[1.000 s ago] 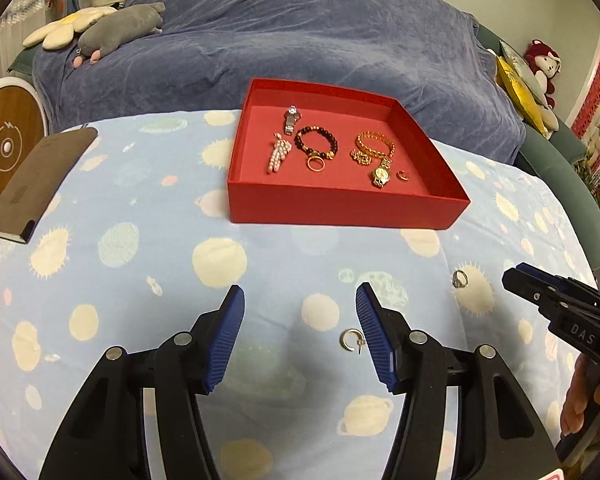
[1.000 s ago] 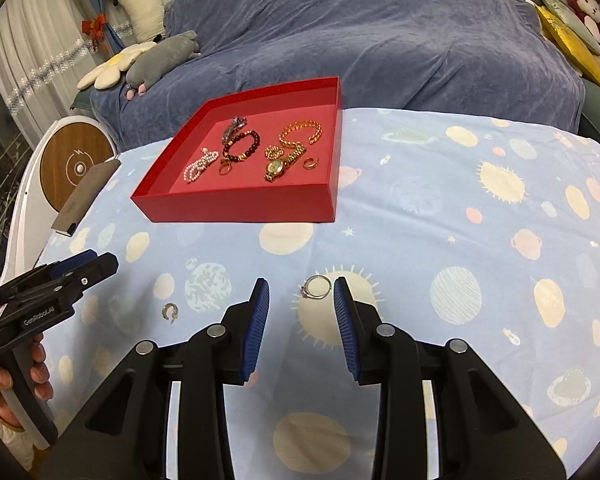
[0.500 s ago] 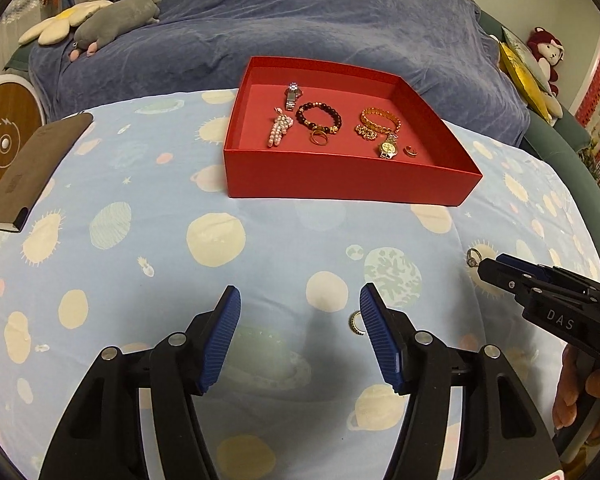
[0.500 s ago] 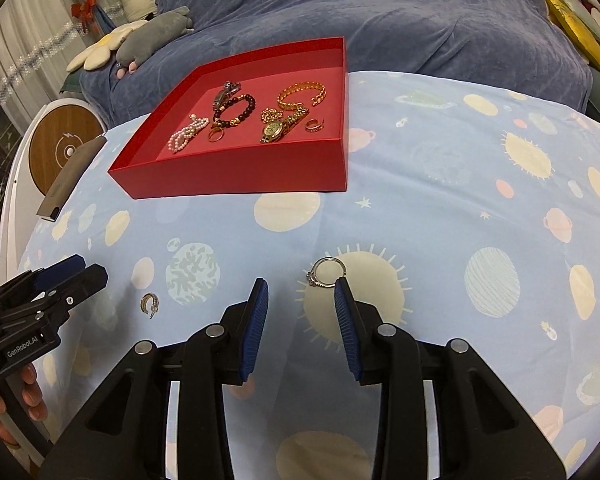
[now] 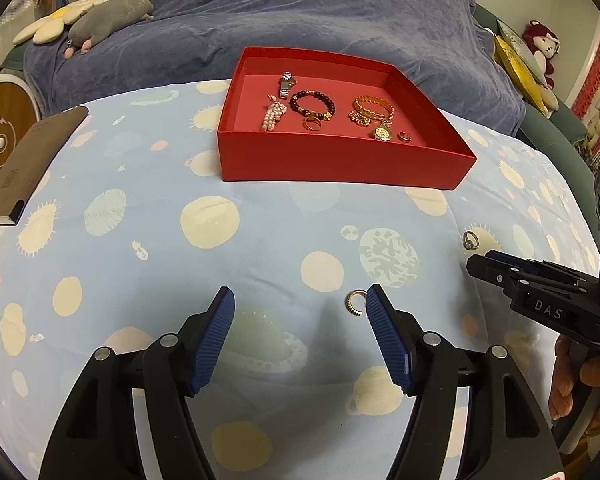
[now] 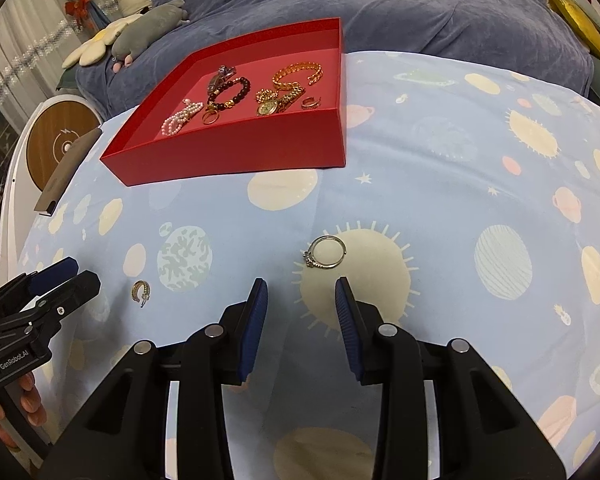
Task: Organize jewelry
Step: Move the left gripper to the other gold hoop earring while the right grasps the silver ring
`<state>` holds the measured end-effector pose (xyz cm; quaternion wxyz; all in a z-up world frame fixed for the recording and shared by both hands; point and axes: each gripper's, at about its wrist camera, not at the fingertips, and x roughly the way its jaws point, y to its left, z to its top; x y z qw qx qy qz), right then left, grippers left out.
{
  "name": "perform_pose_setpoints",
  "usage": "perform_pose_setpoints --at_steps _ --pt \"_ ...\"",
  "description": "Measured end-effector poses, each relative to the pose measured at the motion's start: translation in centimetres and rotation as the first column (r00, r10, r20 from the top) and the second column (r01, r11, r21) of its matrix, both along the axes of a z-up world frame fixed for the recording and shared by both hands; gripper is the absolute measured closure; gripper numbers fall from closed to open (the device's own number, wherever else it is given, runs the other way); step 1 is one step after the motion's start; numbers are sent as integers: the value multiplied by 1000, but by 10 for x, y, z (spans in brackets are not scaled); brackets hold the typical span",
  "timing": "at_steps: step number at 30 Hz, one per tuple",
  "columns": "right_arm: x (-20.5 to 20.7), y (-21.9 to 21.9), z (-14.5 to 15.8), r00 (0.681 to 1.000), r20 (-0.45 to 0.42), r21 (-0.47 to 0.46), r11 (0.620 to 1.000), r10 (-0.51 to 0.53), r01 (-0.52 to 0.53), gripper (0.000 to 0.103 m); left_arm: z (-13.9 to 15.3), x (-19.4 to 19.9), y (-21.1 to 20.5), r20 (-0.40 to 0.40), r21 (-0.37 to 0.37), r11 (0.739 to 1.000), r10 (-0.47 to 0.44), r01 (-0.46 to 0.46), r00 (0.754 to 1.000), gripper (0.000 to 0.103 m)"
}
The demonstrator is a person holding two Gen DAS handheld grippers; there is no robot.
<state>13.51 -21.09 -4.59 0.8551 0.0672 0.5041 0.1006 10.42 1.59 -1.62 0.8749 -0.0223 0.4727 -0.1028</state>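
A red tray [image 5: 340, 168] [image 6: 236, 152] on the planet-print cloth holds a watch, bracelets, a pearl piece and rings. A gold hoop earring [image 5: 354, 302] [image 6: 140, 291] lies on the cloth just inside the right fingertip of my open left gripper [image 5: 300, 300]. A silver ring [image 6: 325, 253] [image 5: 471, 240] lies on a sun print just ahead of my open right gripper [image 6: 301, 285], which also shows at the right of the left wrist view [image 5: 500, 266]. Both grippers are empty.
A brown notebook [image 5: 28, 160] lies at the table's left edge. A round wooden-faced device [image 6: 60, 144] stands beyond it. A blue-covered sofa [image 5: 300, 20] with plush toys runs behind the table.
Both grippers have moved forward and lower toward the cloth. The earring now sits by the left gripper's right fingertip, and the ring lies closer ahead of the right gripper.
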Motion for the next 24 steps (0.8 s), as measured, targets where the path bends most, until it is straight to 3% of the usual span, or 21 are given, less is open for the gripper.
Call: perform_pose_setpoints --at_steps 20,24 --pt "21 15 -2 999 47 -45 999 -23 25 70 -6 -5 9 -21 2 1000 5 -5 1000 37" --pt "21 20 -3 998 63 -92 996 -11 17 78 -9 -7 7 -27 8 1000 -7 7 1000 37"
